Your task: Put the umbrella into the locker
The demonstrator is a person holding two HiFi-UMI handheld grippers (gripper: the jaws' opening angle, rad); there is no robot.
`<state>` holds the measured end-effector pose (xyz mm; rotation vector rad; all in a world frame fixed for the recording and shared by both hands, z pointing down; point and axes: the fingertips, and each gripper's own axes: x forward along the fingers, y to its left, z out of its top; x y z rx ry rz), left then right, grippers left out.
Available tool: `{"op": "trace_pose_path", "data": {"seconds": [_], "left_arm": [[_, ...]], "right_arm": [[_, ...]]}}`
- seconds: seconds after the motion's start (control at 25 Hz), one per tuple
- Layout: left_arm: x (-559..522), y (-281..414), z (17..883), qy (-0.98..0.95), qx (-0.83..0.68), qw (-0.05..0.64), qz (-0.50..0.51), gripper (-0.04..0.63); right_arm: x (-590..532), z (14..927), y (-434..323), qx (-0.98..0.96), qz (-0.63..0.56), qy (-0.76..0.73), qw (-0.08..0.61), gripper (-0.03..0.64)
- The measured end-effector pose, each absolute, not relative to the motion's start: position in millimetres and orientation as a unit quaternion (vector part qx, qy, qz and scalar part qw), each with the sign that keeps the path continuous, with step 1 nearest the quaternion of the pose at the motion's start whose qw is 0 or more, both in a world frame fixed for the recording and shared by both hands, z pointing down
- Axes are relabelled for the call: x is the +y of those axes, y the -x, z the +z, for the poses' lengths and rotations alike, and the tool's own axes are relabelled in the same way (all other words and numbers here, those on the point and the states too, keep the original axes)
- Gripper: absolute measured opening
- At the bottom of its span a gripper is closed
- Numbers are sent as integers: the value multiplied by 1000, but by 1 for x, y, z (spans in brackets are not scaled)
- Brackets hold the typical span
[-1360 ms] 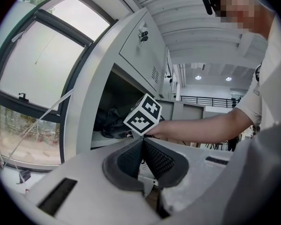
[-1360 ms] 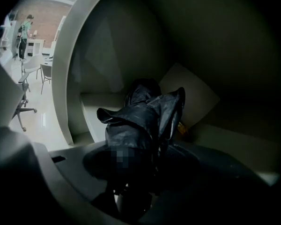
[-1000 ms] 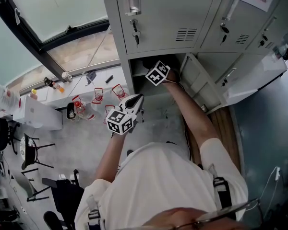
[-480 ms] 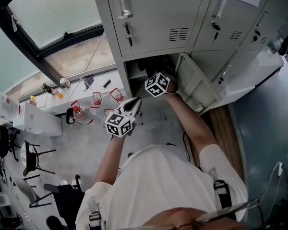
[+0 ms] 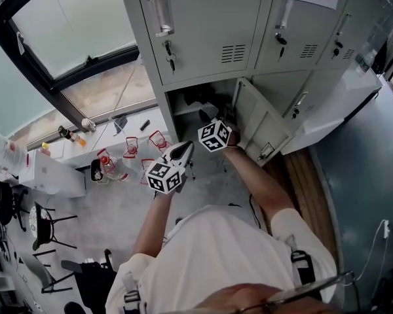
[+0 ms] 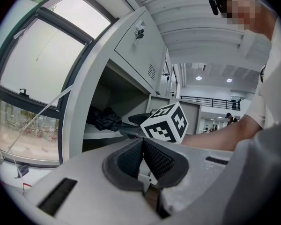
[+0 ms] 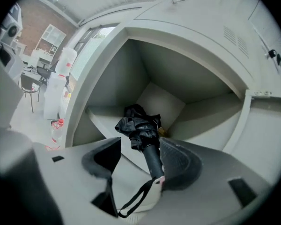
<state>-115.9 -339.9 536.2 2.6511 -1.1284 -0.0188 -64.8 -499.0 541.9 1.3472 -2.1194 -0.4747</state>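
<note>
Hovering right at the mouth of the open locker, the right gripper is sitting released. Its jaws have just been closing a bit, but they're standing wide and not clamping anything. The black folded umbrella is lying inside the locker on its shelf, with the canopy end pointing toward the locker's back wall. Its handle is sticking out toward the locker's front and passing between those jaws, just beside the right-hand pad with a clear gap to the other one. The wrist strap is drooping down over the gripper's body. The left gripper is hanging outside the locker, off to the side of the opening, clenched with nothing in it. The locker door is standing swung open.
</note>
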Motion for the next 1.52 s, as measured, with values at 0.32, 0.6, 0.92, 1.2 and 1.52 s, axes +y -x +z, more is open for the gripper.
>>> {"op": "trace_pose_path", "data": {"seconds": [0.32, 0.6, 0.92, 1.2, 1.52], "left_arm": [[-333, 115, 539, -912, -387, 135, -8, 4], [-330, 103, 542, -914, -381, 139, -8, 3], [-328, 101, 547, -912, -386, 139, 1, 4], [-332, 106, 554, -901, -407, 147, -2, 3], [-342, 113, 558, -885, -442, 148, -2, 4]], "right_arm": [[-477, 554, 36, -791, -107, -554, 238, 246], [-476, 567, 14, -786, -25, -582, 208, 215], [-489, 576, 12, -787, -7, -580, 212, 155], [-488, 577, 41, -823, -37, -526, 209, 160], [-496, 577, 84, -867, -37, -450, 212, 158]]}}
